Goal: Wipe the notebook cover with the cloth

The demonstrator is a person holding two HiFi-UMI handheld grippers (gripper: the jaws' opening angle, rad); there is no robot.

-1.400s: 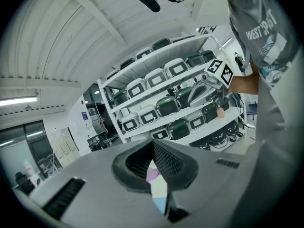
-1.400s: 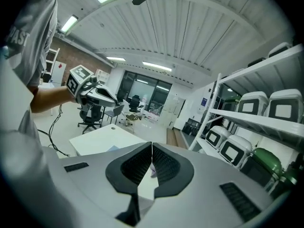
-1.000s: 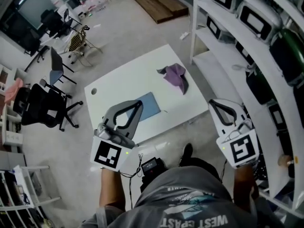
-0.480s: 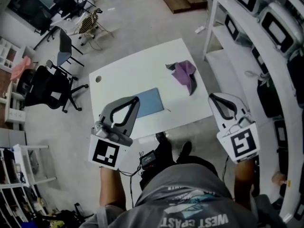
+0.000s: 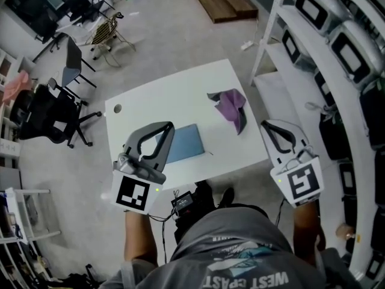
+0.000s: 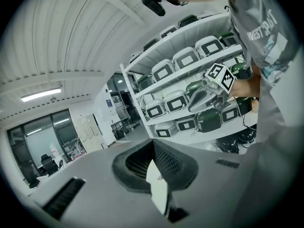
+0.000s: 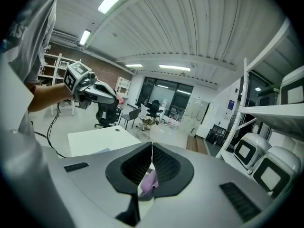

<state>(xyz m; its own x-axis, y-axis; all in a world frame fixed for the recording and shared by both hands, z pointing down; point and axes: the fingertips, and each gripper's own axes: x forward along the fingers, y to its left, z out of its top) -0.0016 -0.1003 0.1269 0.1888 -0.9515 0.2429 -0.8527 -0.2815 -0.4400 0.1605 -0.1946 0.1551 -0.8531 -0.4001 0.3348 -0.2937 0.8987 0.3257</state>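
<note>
**State.** The left gripper (image 5: pixel 169 127) and the right gripper (image 5: pixel 265 125) both hover at the near side of the tabletop (image 5: pixel 150 104); both have their jaws closed and hold nothing. In the right gripper view the cloth (image 5: pixel 230 106) shows beyond the jaws, not between them. The notebook (image 5: pixel 183 143) lies flat close to the near edge, its left part hidden behind the left gripper in the head view; the cloth lies crumpled near the right edge, apart from the notebook.

**Hazards.**
- Closed jaws would only shove the cloth, probably toward the right edge and off it; the right gripper needs to open first.
- A pinch on one fold may leave the rest trailing.
- The notebook is loose; a stroke toward the near edge could slide it off unless the left gripper pins it.
- A pin placed on the cover blocks part of the wipe.

**Clearance.** The shelving (image 5: pixel 313 59) stands just beside the right gripper, so little room exists on that side; the tabletop is bare at left and far side; the chairs (image 5: pixel 48 116) stand well apart at left.
</note>
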